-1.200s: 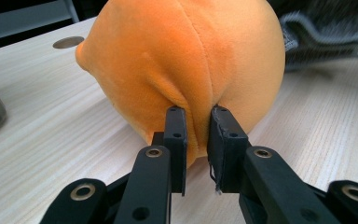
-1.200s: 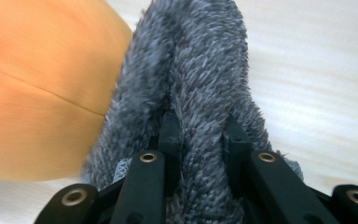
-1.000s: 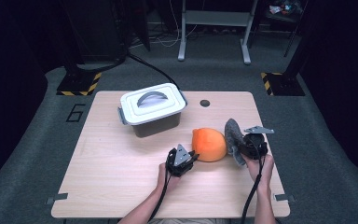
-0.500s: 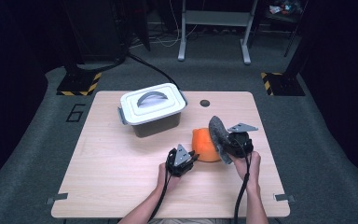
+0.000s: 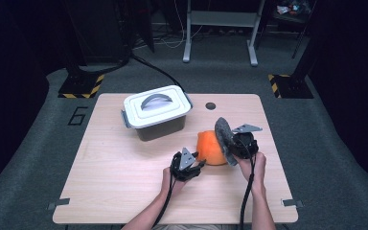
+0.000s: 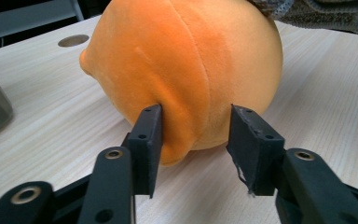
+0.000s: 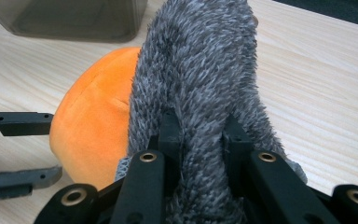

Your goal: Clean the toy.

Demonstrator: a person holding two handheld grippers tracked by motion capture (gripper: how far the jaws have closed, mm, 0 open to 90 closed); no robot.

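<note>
An orange plush ball [image 5: 210, 147] rests on the wooden table [image 5: 124, 191], right of centre. My left gripper [image 5: 200, 164] lies at its near left side. In the left gripper view its jaws [image 6: 196, 135] straddle a fold of the orange plush [image 6: 186, 60]; they have just been opening, and the right pad [image 6: 249, 144] stands apart from the fabric. My right gripper [image 5: 232, 143] is shut on a grey furry piece [image 5: 223, 136], held upright against the ball's right side. The fur [image 7: 200, 60] bulges up between those jaws [image 7: 200, 135] and hides the pads.
A grey box with a white handled lid [image 5: 155, 112] stands behind and left of the ball. A small round hole [image 5: 210, 106] sits near the table's far edge. Bare wood lies to the left and front. Stands with striped bases [image 5: 81, 86] are on the floor beyond.
My right gripper carried the grey furry piece leftward, from beside the ball to against its right side. The left gripper stayed put, its jaws now wider.
</note>
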